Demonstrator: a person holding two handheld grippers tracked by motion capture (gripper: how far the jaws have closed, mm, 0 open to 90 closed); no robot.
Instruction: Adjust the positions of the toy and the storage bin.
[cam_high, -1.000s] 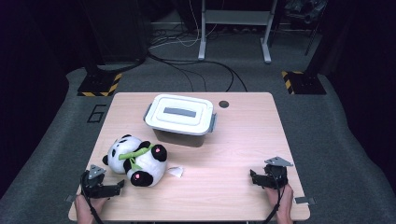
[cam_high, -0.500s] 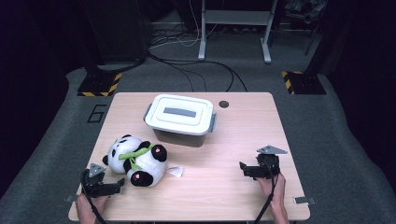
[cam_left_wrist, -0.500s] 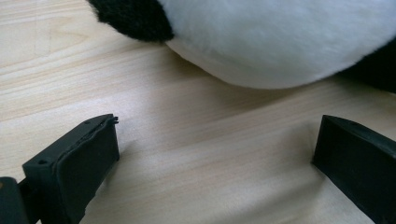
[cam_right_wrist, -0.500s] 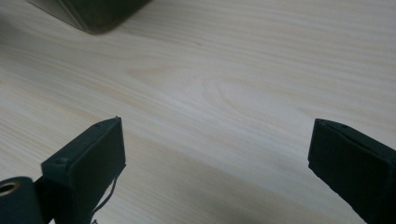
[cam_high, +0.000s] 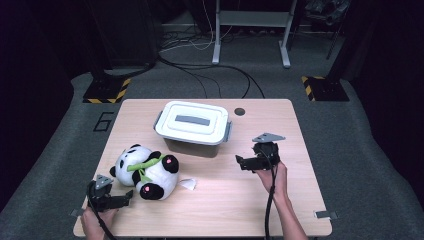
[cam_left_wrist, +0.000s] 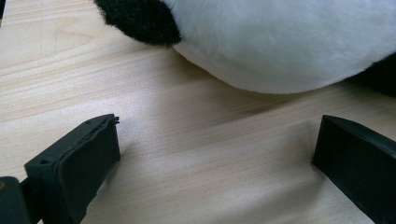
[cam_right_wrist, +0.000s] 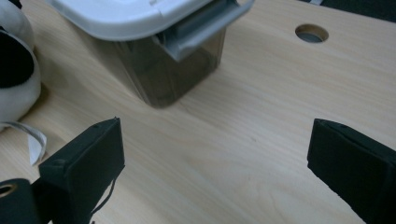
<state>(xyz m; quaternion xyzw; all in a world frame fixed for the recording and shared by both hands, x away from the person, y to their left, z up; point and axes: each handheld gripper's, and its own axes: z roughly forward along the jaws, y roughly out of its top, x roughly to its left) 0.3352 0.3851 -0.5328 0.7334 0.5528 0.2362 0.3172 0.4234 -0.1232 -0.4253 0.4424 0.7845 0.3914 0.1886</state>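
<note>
High view: a plush panda (cam_high: 145, 172) lies on its side at the left front of the wooden surface (cam_high: 300, 200), a green leaf-like piece across its chest and a white tag (cam_high: 188, 183) on the wood just beside its lower paw. Behind it and to the right, near the middle of the surface, stands a box (cam_high: 195, 127) with a white lid and grey side latches, well apart from the toy. A round hole (cam_high: 240, 111) in the wood sits just past the box's right corner.

At the front left edge, the left gripper (cam_high: 125, 198) rests low on the surface in a hand (cam_high: 95, 220), pointing at the panda and close to it without touching; in the left gripper view its black jaws stand wide apart, bare wood between them and the toy's white belly (cam_left_wrist: 280, 42) just ahead. At the right, the right gripper (cam_high: 241, 162) is held above the surface by the other hand (cam_high: 275, 177), aimed left towards the box's right end and apart from it. Right gripper view: its jaws, which have just been opening, stand wide with nothing between them, the box's latch (cam_right_wrist: 205, 23) and dark wall ahead, the tag (cam_right_wrist: 32, 140) at the left edge.

Beyond the surface lie grey carpet, dark cables (cam_high: 210, 65) and yellow-black striped stand feet (cam_high: 105, 92).
</note>
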